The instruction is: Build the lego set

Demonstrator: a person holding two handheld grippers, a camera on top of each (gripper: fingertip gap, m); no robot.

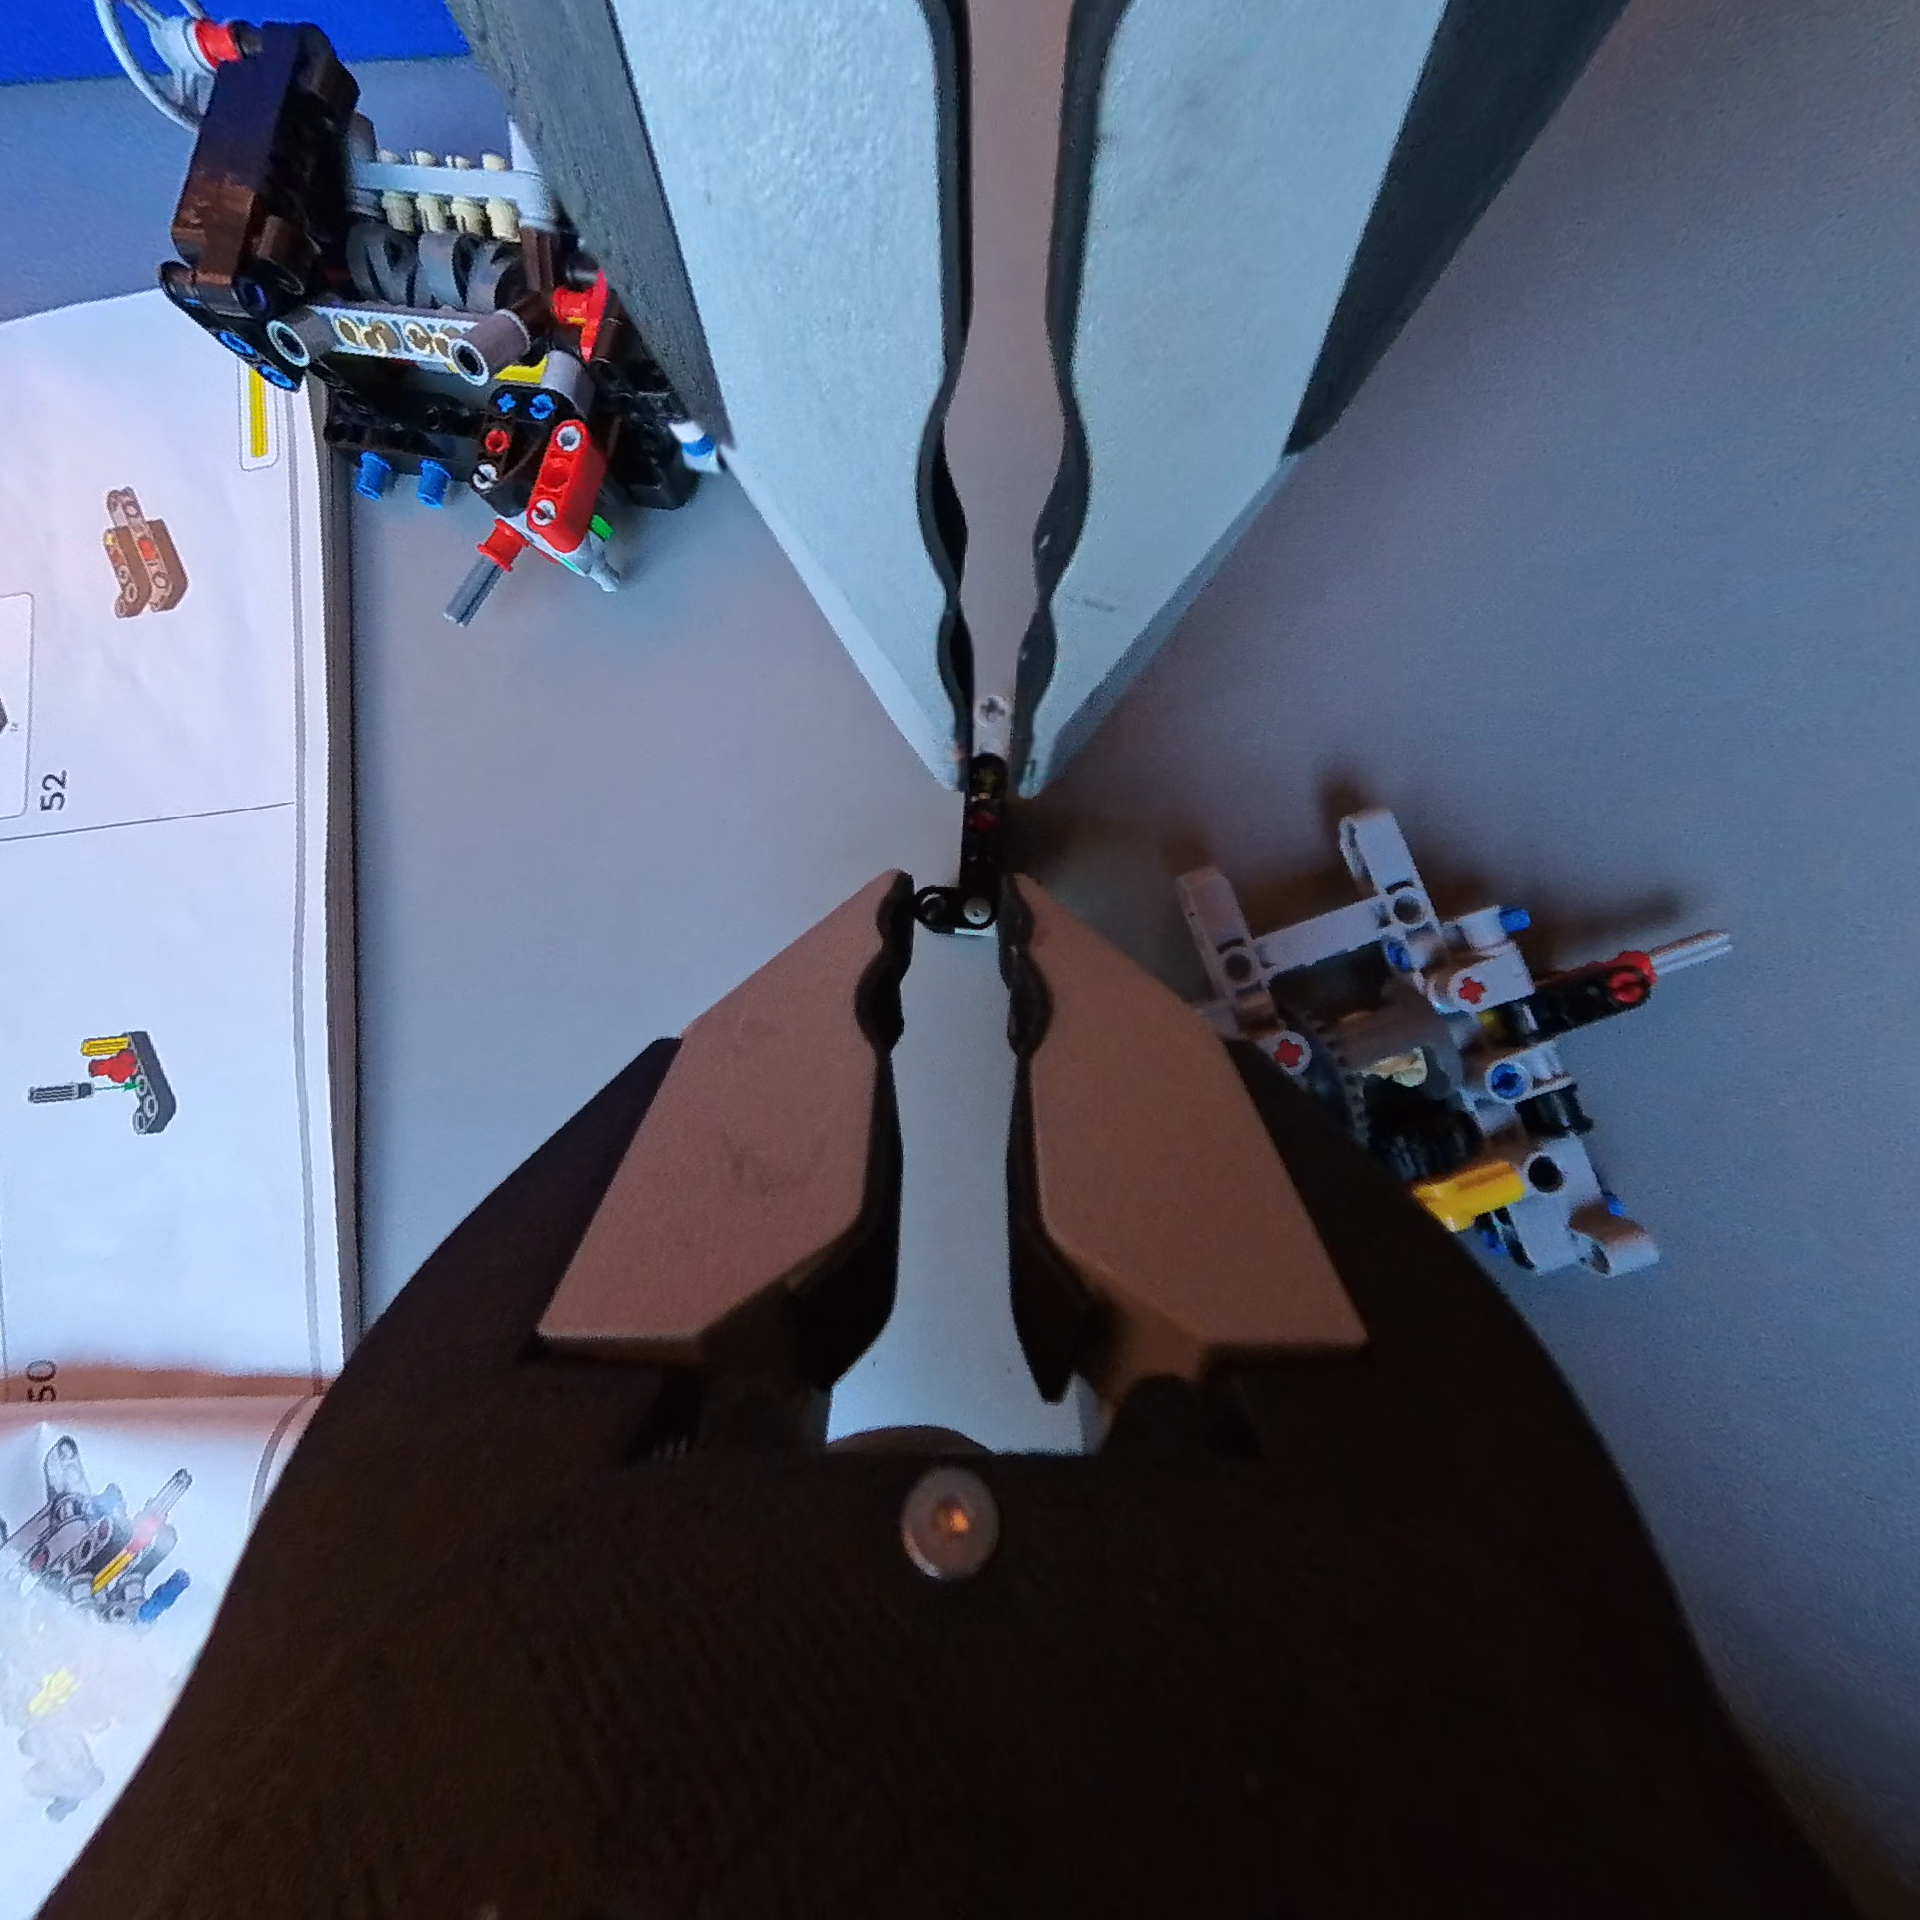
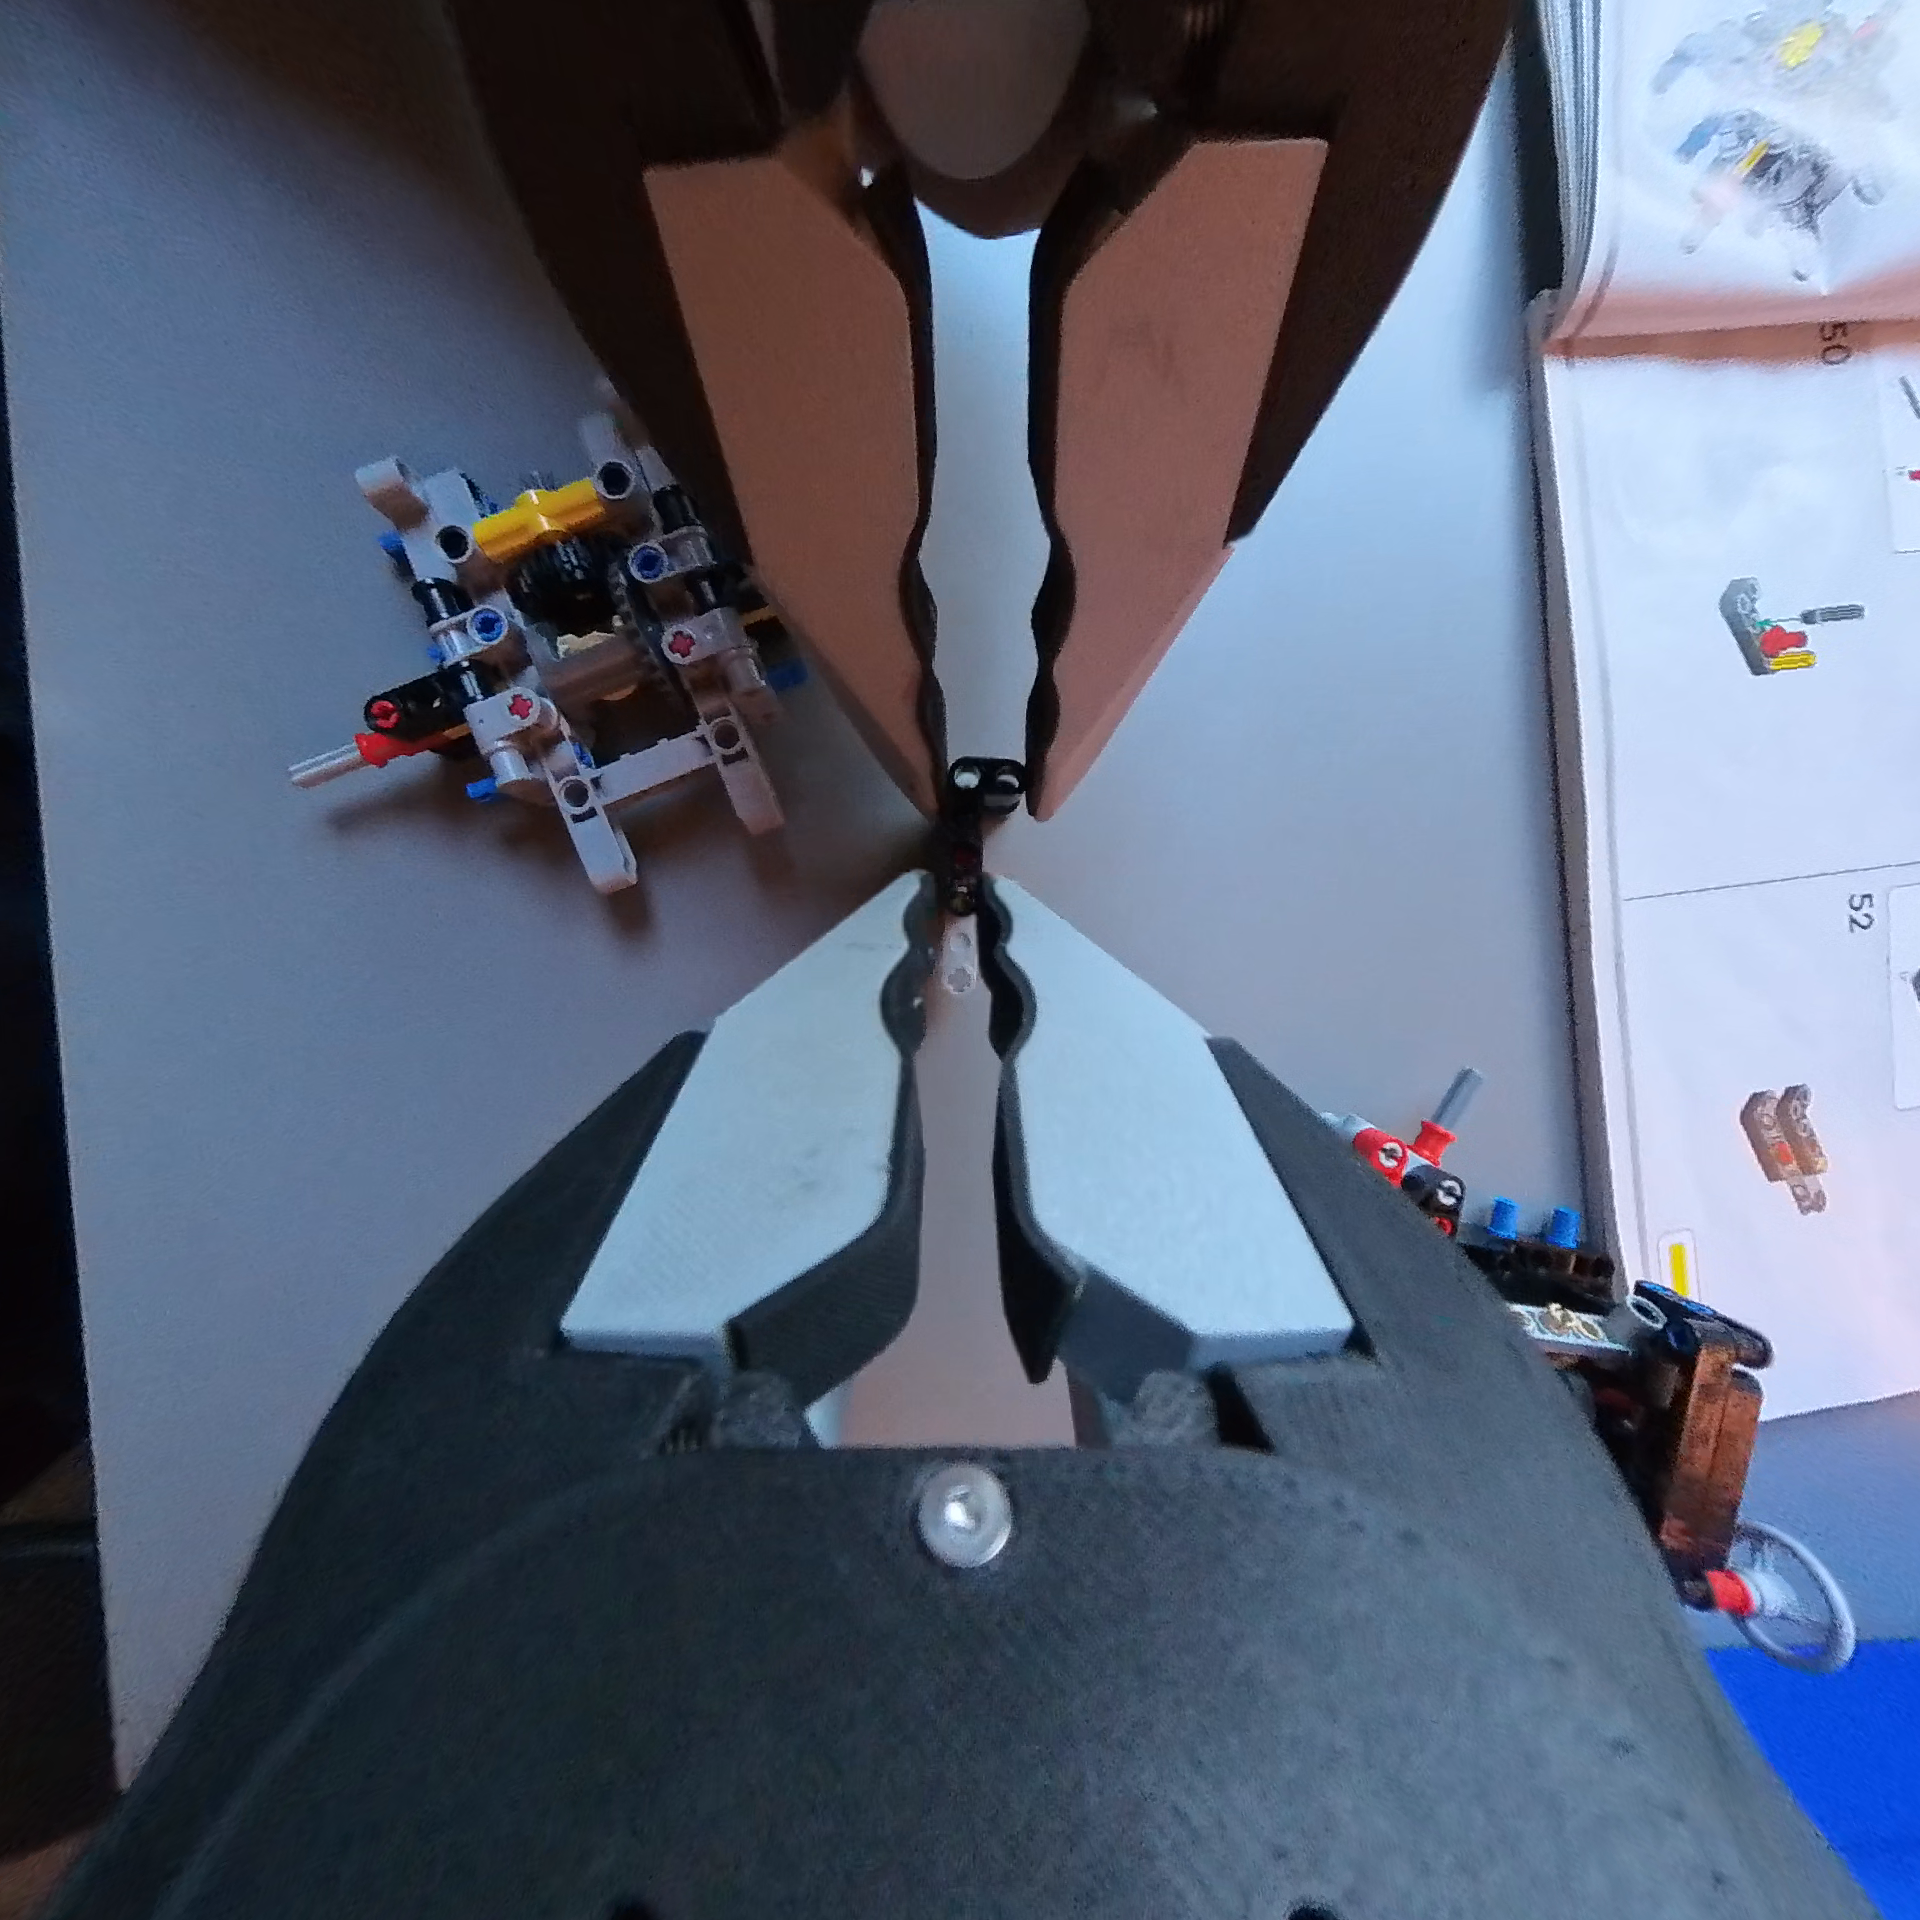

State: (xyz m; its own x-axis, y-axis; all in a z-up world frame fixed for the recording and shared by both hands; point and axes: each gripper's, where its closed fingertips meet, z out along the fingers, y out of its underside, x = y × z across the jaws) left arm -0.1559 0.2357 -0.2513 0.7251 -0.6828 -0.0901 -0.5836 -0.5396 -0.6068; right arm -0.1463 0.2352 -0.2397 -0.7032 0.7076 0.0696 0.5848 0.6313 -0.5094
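At mid-frame in both wrist views, a small black L-shaped beam [image 1: 981,831] with a white piece [image 2: 958,961] joined at one end, held above a plain grey desk [image 1: 644,831]. Left tool [image 1: 954,904], tan-fingered, rising from the lower edge, pinching the beam's short foot. Right tool [image 2: 956,883], pale grey-fingered, pointing straight at it tip to tip, nipped onto the beam's other end and the white piece. Beside the tips, a grey built model [image 1: 1444,1049] at right of the left view; a darker model [image 1: 416,343] upper left; an open instruction booklet [image 1: 156,831] along the left edge.
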